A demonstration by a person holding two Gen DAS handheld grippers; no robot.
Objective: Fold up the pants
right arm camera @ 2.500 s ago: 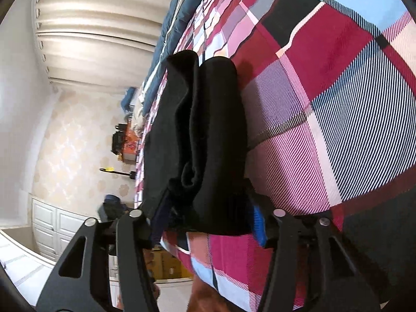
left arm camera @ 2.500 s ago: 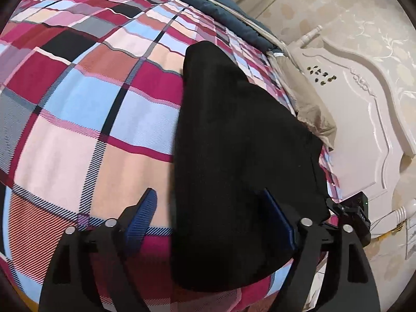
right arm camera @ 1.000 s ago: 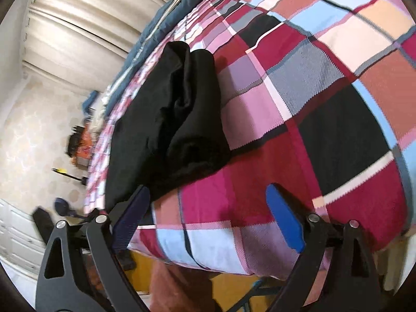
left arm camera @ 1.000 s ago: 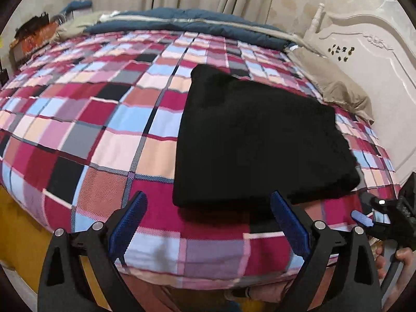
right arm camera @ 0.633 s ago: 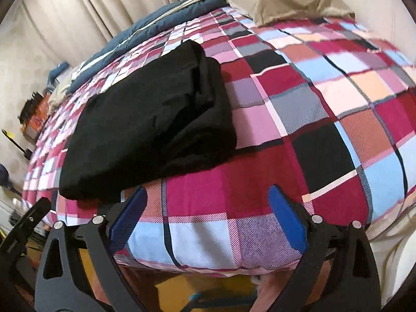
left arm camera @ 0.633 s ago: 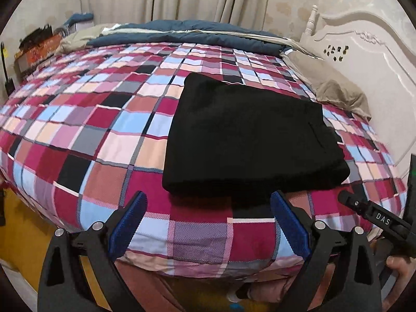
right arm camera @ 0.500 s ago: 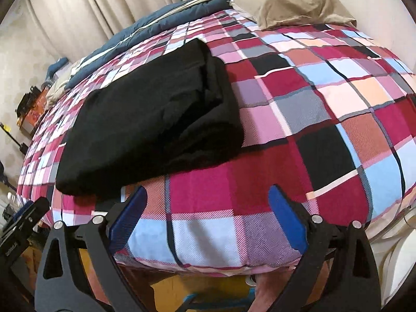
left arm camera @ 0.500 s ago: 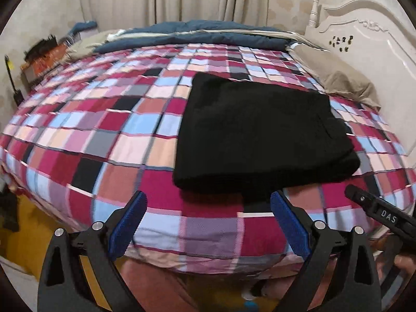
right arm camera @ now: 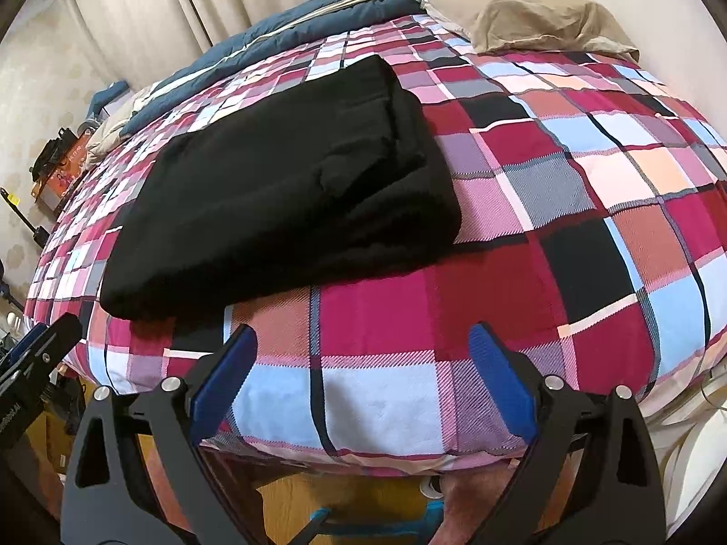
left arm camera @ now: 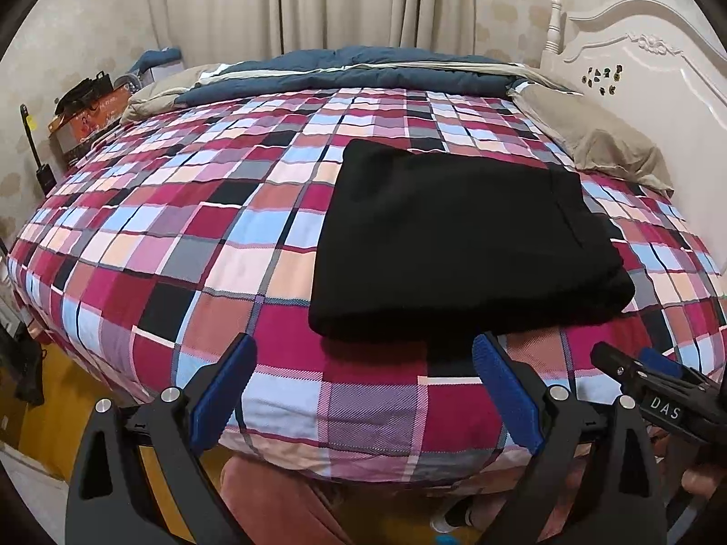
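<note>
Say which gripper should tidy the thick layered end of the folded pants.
Right. The pants' bulky layered end lies straight ahead of the right gripper; the left gripper faces their other, flatter end. Both are open and clear of the cloth.

We see the black pants (left arm camera: 459, 245) folded into a thick, flat, roughly rectangular stack of layers. They lie flat near the front edge of the bed (left arm camera: 191, 209), on its checked cover, with the stacked folds showing along the right side (right arm camera: 422, 154).
</note>
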